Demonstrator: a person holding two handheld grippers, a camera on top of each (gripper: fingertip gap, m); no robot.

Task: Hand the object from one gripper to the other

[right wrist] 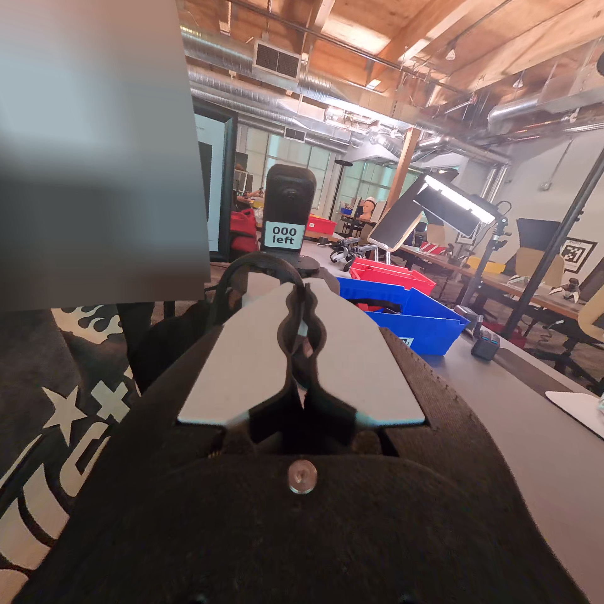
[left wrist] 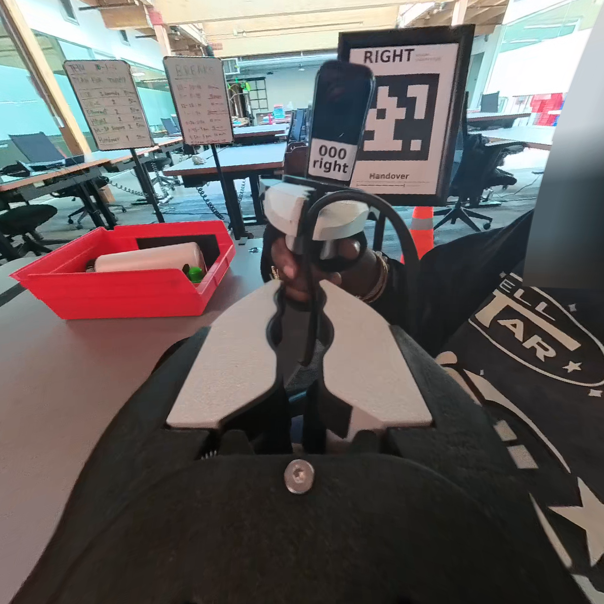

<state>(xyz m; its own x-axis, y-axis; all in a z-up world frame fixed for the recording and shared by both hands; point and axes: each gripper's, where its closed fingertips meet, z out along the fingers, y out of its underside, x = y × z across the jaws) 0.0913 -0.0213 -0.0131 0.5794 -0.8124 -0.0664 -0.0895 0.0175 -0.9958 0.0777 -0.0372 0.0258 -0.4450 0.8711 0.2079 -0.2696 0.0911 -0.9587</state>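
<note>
The object is a thin black cord [left wrist: 312, 327] bent into a loop. My right gripper [right wrist: 299, 287] is shut on the cord; the loop [right wrist: 271, 261] arcs just past its tips. In the left wrist view the right gripper [left wrist: 310, 215] faces me, held by a hand, with the cord pinched between its white fingers. My left gripper [left wrist: 300, 287] is slightly open. One strand of the cord hangs down into the gap between its fingers without being pinched. The two grippers are tip to tip above the table. The left gripper's camera housing [right wrist: 287, 202] rises behind the right fingers.
A red bin [left wrist: 124, 294] holding a white cylinder and a green piece sits on the table to the left. A blue bin [right wrist: 408, 323] and another red bin [right wrist: 392, 274] sit to the right, with a small black cube [right wrist: 485, 346]. A framed marker sign [left wrist: 402, 114] stands behind. The person's dark shirt is close by. Left and right tips are no more than a few centimetres apart.
</note>
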